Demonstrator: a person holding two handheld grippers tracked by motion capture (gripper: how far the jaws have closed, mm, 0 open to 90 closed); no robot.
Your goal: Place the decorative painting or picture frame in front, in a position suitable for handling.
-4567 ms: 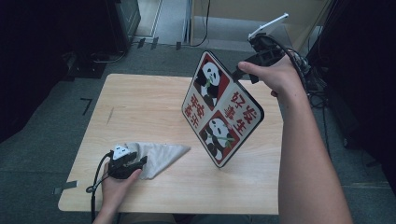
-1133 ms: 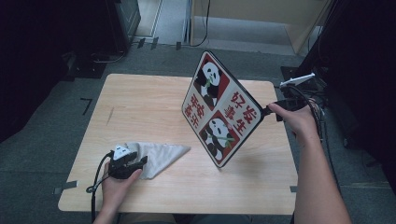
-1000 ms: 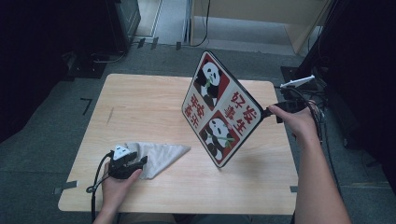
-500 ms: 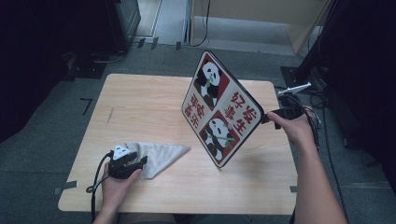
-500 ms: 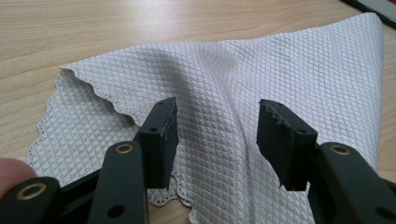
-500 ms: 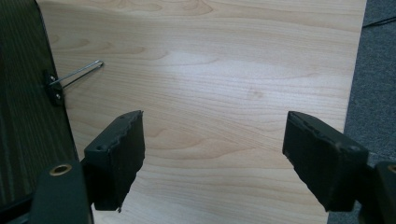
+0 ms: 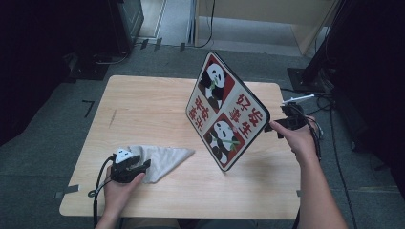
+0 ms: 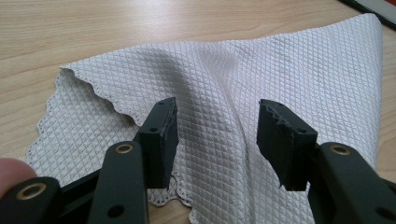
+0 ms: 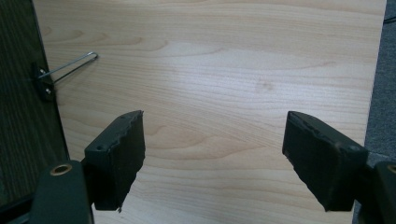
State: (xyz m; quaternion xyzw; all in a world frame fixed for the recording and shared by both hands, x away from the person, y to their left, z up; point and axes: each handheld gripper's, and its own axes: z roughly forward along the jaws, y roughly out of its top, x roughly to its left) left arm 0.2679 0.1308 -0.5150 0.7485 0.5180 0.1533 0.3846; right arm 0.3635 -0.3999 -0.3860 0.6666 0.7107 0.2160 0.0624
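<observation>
A square picture frame (image 7: 224, 112) with two pandas and red characters stands tilted on the wooden table (image 7: 143, 105). My right gripper (image 7: 279, 125) hovers just behind its right corner, open and holding nothing. In the right gripper view the right gripper (image 9: 215, 121) has its jaws wide apart over bare wood, with the frame's dark back (image 9: 18, 93) and its wire stand (image 9: 70, 65) at the left. A grey quilted cloth (image 7: 165, 157) lies near the front left. My left gripper (image 7: 142, 164) rests on it, open, and a raised fold of the cloth (image 8: 280, 60) runs between the jaws of the left gripper (image 8: 217, 112).
The table's right edge (image 9: 373, 70) lies close to the right gripper, with grey carpet beyond. Cables and a dark stand (image 7: 315, 71) sit on the floor to the right. Dark equipment (image 7: 119, 24) stands behind the table at the back left.
My right gripper has come down from the frame's top corner to its right corner, drifting lower and closer to it. The left gripper and the cloth have stayed put.
</observation>
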